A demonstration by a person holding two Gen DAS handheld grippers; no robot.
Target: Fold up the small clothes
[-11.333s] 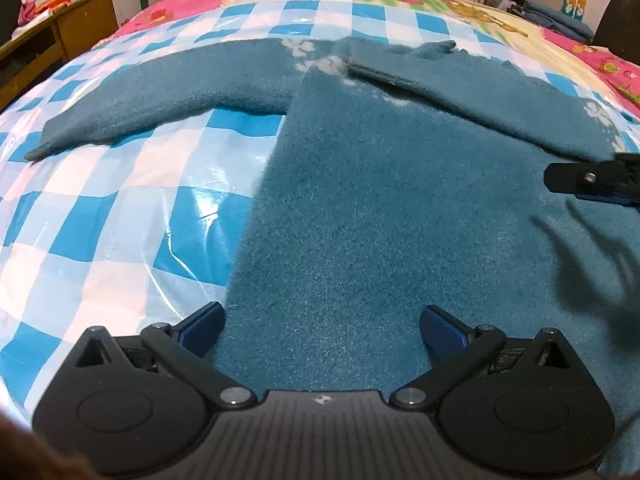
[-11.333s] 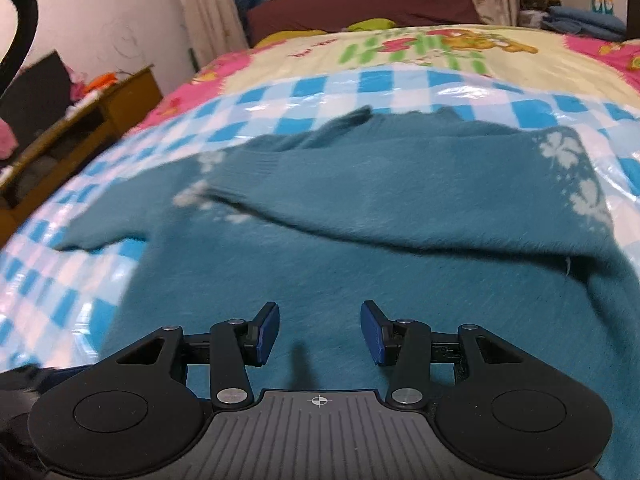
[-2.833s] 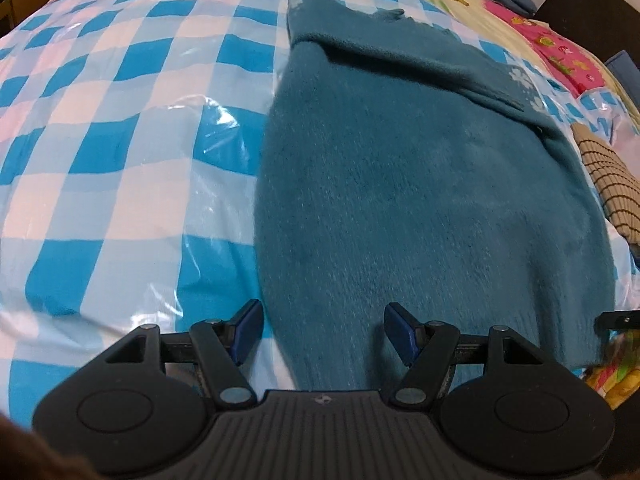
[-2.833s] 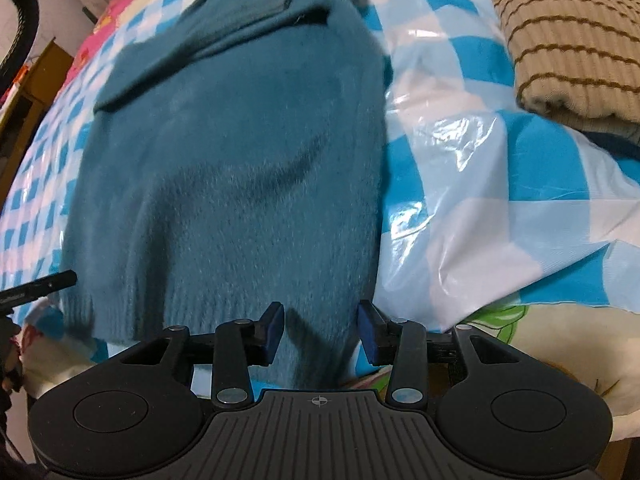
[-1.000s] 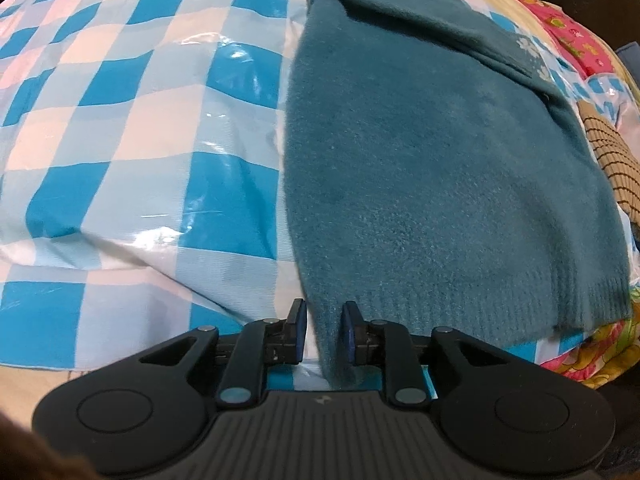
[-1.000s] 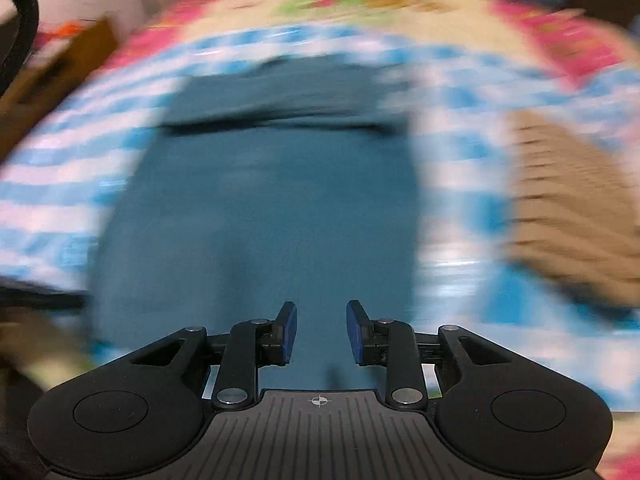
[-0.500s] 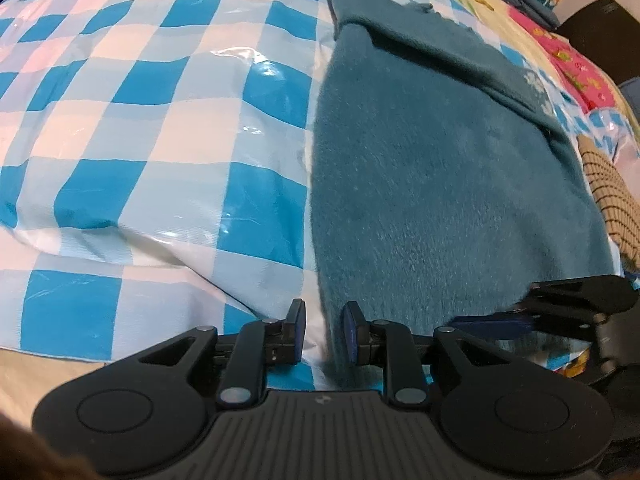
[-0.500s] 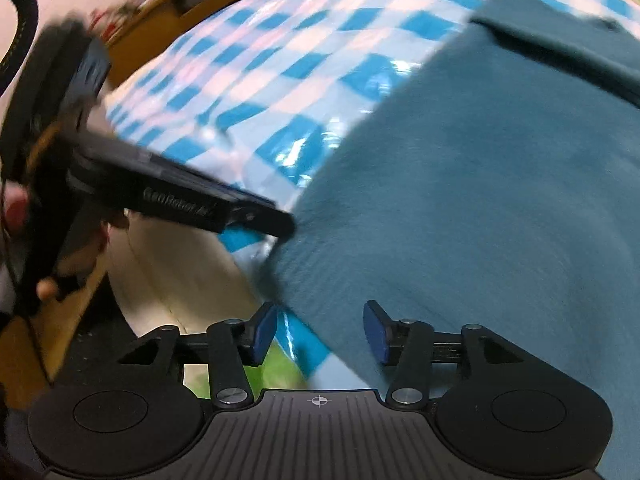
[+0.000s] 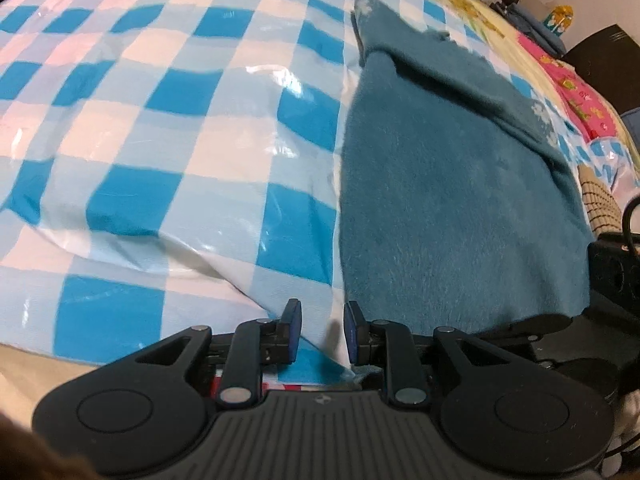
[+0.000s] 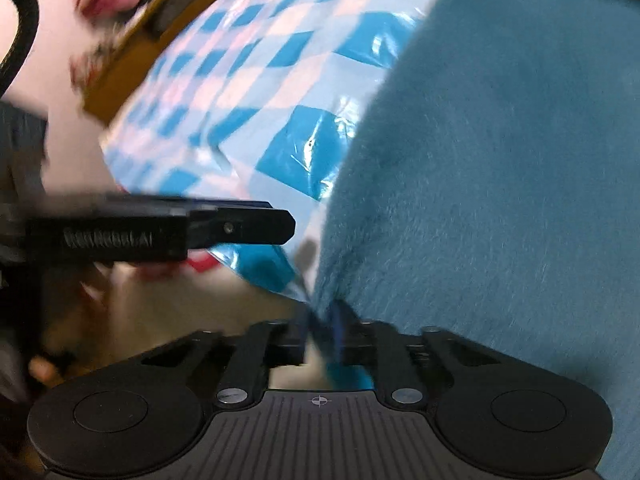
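The teal sweater (image 9: 452, 184) lies flat across the right half of the left wrist view, its near hem at the edge of the bed (image 9: 168, 128), with bare checkered sheet filling the left half. The left gripper (image 9: 322, 334) sits at lower centre, fingers slightly apart and empty just left of the hem corner. The right gripper (image 10: 322, 326), blurred at bottom centre, is closed on the sweater's hem corner.

teal sweater (image 9: 448, 208) flat on the checkered sheet, fuzzy knit, body runs from hem at 5 o'clock up to neckline at 12 in the left wrist view. sleeve folded across the top, diagonal from 12 toward 3 o'clock, small white flower marks near its end (blurry). hem at the sheet's near edge. right wrist view: same sweater (image 10: 500, 160) fills the 1–5 o'clock side, its near-left hem corner pinched, heavy motion blur there
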